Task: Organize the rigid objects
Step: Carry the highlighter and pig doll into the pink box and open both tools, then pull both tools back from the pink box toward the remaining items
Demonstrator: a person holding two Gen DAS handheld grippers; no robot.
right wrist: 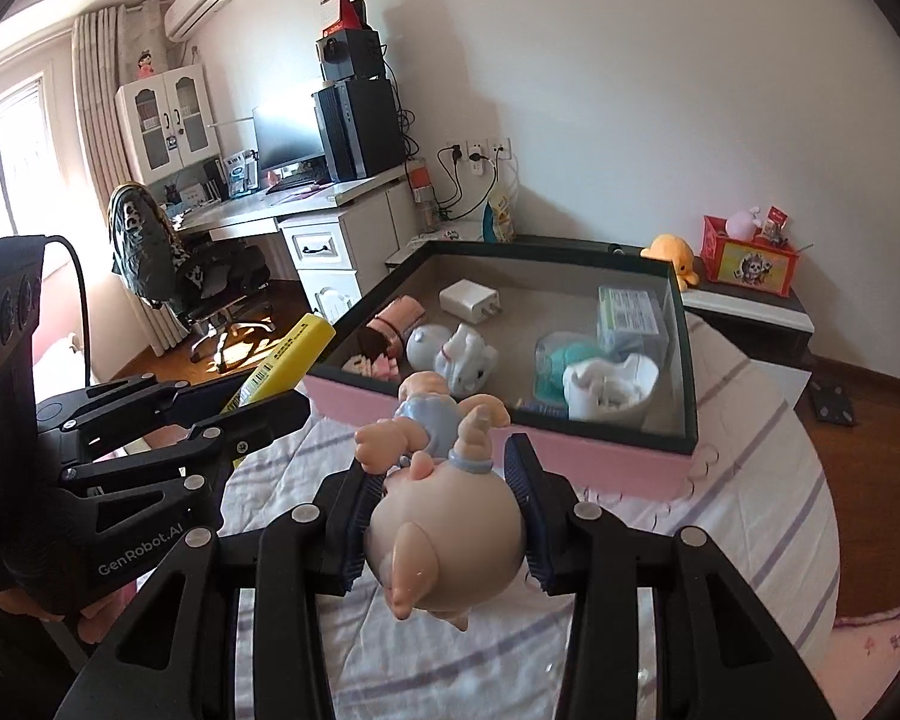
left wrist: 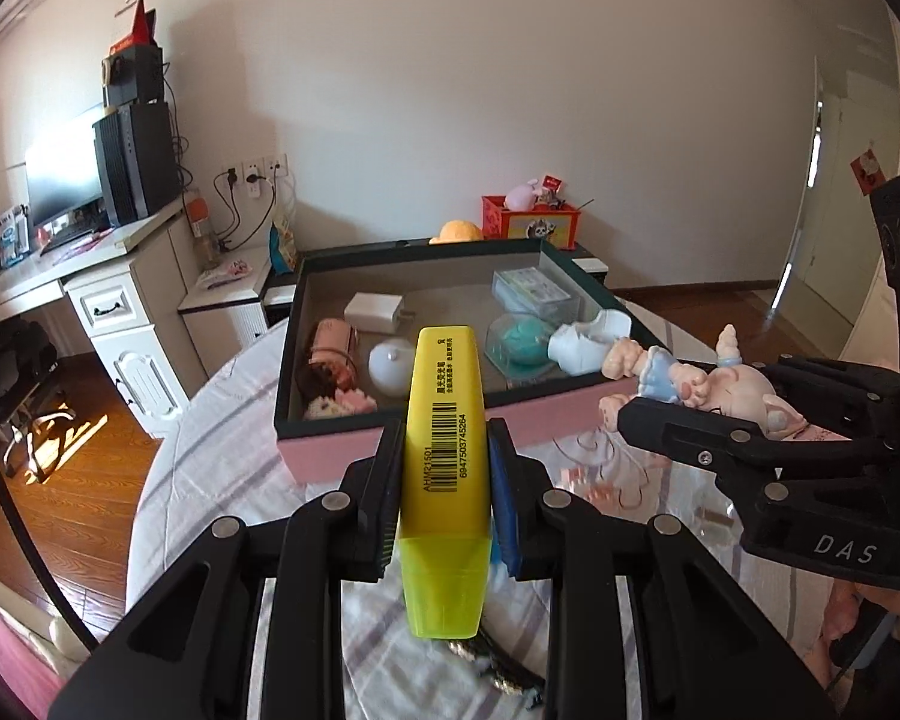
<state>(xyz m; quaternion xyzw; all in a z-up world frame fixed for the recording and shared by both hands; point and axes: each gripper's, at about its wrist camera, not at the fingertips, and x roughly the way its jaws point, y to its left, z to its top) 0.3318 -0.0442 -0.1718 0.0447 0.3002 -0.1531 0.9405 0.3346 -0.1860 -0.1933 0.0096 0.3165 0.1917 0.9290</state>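
My left gripper (left wrist: 444, 462) is shut on a yellow highlighter (left wrist: 447, 456), held upright just in front of the pink box (left wrist: 546, 420). It shows at the left of the right wrist view (right wrist: 270, 414), with the highlighter (right wrist: 288, 360) sticking out of it. My right gripper (right wrist: 444, 480) is shut on a pink pig figurine (right wrist: 444, 534) with a blue dress, held near the box's front wall (right wrist: 570, 450). The figurine (left wrist: 696, 381) and right gripper (left wrist: 648, 420) also show in the left wrist view. The box holds several small items, among them a white charger (left wrist: 373, 312) and a teal object in a clear case (left wrist: 519, 345).
The box sits on a round table with a striped cloth (right wrist: 750, 510). A small dark trinket (left wrist: 498, 663) lies on the cloth under my left gripper. A white desk (left wrist: 120, 300) with a monitor stands at the left. A red box (left wrist: 531, 222) and an orange plush (right wrist: 672, 255) sit behind.
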